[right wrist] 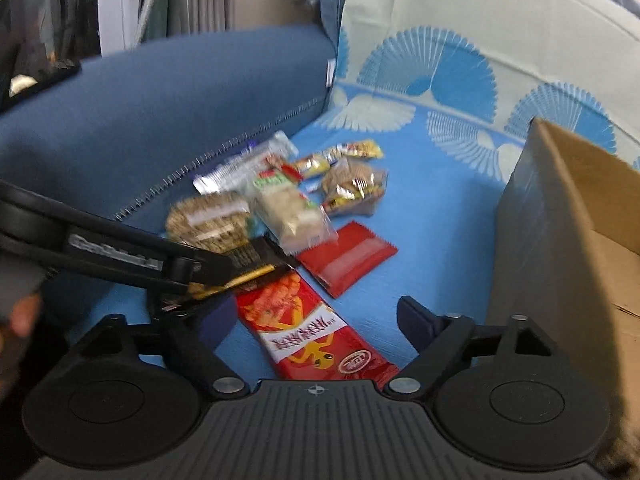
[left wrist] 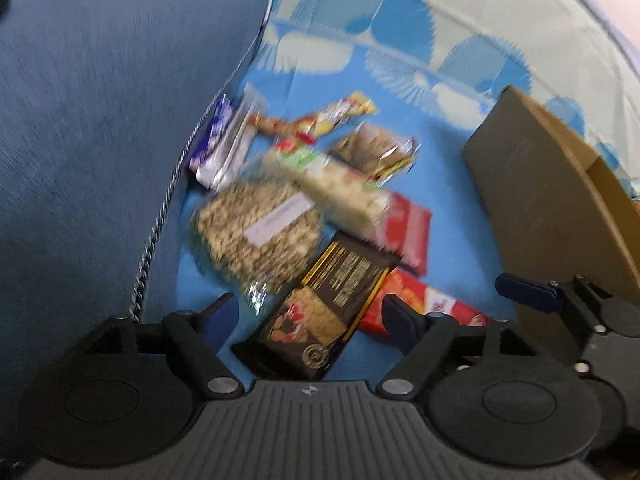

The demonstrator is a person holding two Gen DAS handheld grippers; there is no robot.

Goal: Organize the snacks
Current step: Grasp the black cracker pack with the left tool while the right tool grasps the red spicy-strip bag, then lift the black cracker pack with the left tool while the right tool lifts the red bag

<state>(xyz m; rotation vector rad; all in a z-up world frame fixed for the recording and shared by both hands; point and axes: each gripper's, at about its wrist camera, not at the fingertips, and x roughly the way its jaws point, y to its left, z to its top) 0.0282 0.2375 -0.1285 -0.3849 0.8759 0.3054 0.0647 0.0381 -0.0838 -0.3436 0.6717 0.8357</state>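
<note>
A pile of snacks lies on a blue patterned mat (left wrist: 448, 184). My left gripper (left wrist: 310, 312) is open just above a black and gold box (left wrist: 332, 300), its fingers on either side of it. A clear bag of nuts (left wrist: 256, 236), a white puffed bar (left wrist: 340, 192) and a red flat packet (left wrist: 408, 228) lie beyond. My right gripper (right wrist: 320, 316) is open over a long red shrimp-stick packet (right wrist: 308, 328). The left gripper shows in the right wrist view (right wrist: 224, 268) at the black box.
An open cardboard box (left wrist: 552, 200) stands on the right, also in the right wrist view (right wrist: 568, 232). A blue cushion (left wrist: 100, 140) borders the pile on the left. Small wrapped snacks (right wrist: 352, 184) and a silver packet (right wrist: 244, 168) lie at the far side.
</note>
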